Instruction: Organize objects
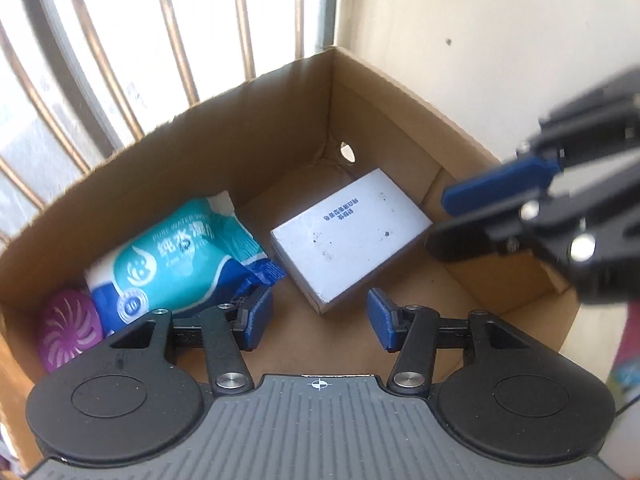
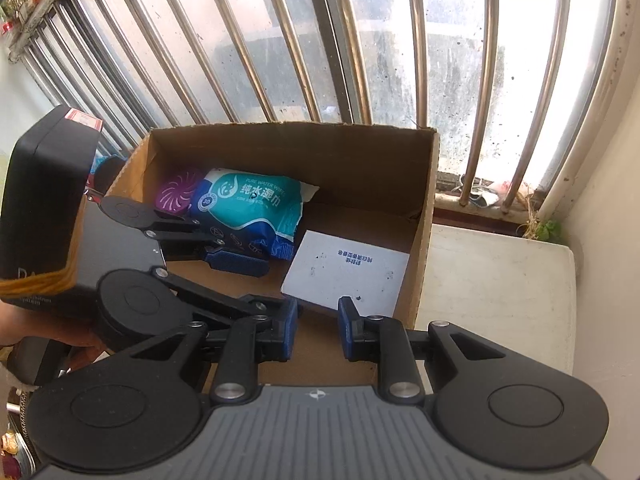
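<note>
Blue-padded fingers of the left gripper (image 1: 320, 320) stood partly apart over the bare floor of the cardboard box (image 1: 400, 92), with nothing between them. Just beyond them lay the white box (image 1: 348, 232), flat on the bottom near the right wall. Beside it, the pack of wet wipes (image 1: 180, 260) leaned against the left side, one crimped end almost touching the white box, and a purple round freshener (image 1: 68, 332) sat wedged in the near left corner. The right gripper (image 2: 318, 330) hung above the box's near edge, narrowed to its tightest with only a slim gap showing and nothing in it. Behind the box ran window bars (image 2: 360, 40).

One likely risk: the two grippers were close together over the box, so a careless reach could knock them together or nudge the wipes onto the white box.
</note>
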A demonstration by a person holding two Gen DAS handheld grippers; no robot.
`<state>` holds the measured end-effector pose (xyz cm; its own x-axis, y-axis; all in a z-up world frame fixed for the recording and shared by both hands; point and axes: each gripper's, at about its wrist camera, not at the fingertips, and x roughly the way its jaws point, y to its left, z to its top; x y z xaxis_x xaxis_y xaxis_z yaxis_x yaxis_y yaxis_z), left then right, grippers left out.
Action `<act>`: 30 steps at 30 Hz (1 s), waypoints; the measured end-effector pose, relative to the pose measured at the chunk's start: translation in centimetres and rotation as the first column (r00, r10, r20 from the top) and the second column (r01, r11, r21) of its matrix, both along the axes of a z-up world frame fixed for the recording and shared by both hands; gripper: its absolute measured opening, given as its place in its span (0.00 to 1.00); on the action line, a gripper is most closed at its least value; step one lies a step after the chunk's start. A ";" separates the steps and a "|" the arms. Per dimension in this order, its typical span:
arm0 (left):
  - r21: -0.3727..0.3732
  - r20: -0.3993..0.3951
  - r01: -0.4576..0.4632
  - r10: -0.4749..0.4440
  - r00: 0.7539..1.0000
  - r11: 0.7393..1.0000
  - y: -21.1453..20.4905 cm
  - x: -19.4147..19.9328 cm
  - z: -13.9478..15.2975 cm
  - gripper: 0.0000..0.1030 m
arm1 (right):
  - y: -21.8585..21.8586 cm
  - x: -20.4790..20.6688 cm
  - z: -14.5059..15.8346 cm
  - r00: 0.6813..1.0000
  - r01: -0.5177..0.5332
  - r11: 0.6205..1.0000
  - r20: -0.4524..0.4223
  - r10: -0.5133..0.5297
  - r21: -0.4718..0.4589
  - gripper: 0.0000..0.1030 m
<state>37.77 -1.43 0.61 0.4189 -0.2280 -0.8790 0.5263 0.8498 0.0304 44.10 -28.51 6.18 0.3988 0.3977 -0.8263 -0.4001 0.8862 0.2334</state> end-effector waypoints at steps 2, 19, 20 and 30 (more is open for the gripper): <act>0.104 0.051 0.102 -0.107 0.993 0.989 -1.1 -0.6 -0.3 0.63 | -0.3 -0.2 1.1 0.999 -0.005 1.000 0.035 0.005 0.012 0.24; 0.385 0.204 0.322 -0.420 0.884 0.865 -4.9 0.8 -3.9 0.36 | -3.1 1.1 -0.5 0.995 0.037 0.999 0.087 -0.040 0.036 0.20; 0.386 0.209 0.315 -0.415 0.886 0.867 -4.6 1.1 -4.0 0.35 | -3.3 1.3 -0.7 0.996 0.039 0.998 0.075 -0.043 0.052 0.20; 0.502 0.253 0.312 -0.482 0.839 0.807 -3.3 1.2 -4.7 0.35 | -3.1 0.7 -0.8 0.996 0.011 0.999 0.092 -0.014 0.039 0.20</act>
<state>38.98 -4.74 -4.12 0.6724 -0.0849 -0.7353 0.6929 0.4215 0.5850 44.78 -31.64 5.33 0.4777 0.4230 -0.7700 -0.4106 0.8824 0.2300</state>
